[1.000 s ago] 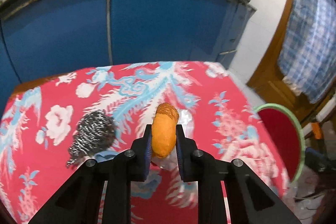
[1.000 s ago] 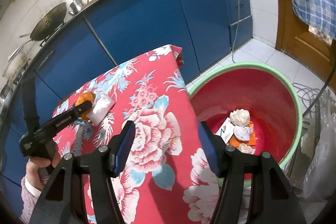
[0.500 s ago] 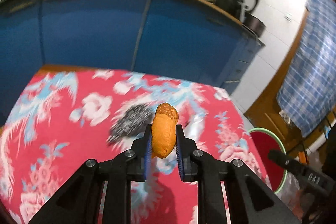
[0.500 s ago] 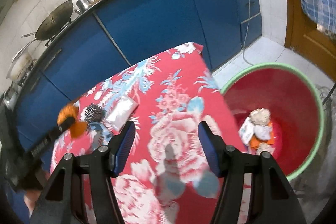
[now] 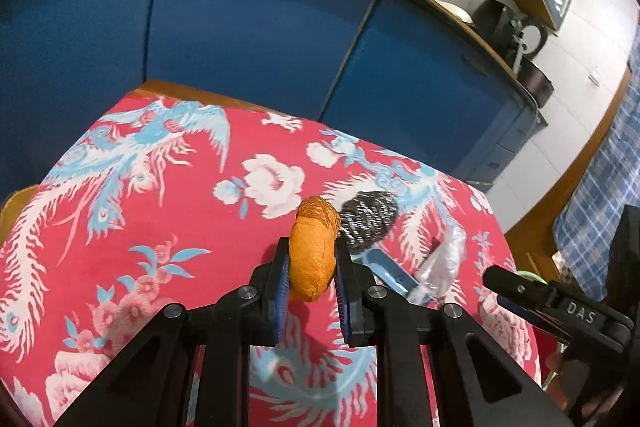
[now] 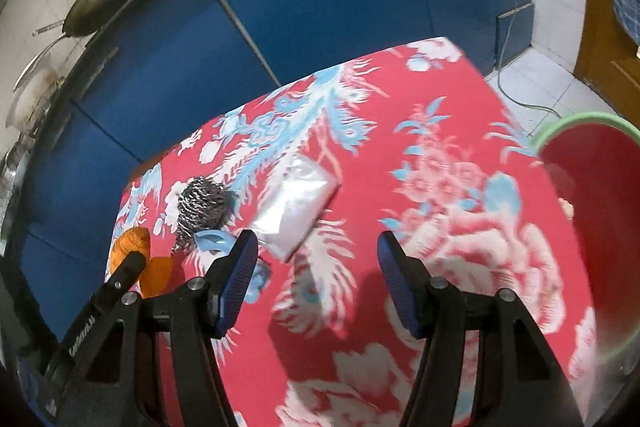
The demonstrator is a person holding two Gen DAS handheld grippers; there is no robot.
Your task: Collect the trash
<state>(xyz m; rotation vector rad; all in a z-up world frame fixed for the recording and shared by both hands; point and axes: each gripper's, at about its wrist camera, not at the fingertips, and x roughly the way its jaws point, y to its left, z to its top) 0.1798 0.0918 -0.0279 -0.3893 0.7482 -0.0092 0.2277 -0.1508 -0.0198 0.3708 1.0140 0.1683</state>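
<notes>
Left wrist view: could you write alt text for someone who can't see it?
The left hand-held gripper is shut on an orange peel above a red floral tablecloth. A steel scourer and clear plastic packet lie beyond, before blue cabinets.

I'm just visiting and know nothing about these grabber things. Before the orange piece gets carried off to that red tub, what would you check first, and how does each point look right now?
1. Left gripper shut on the orange peel: ok.
2. Peel lifted off the floral tablecloth: ok.
3. Right gripper open and holding nothing: ok.
4. Red tub in sight beside the table's right edge: ok.
5. Free path from the peel to the tub: not ok, the right gripper sits between them.
6. Trash left on the table, steel scrubber and plastic packet: not ok, yet to collect.
</notes>
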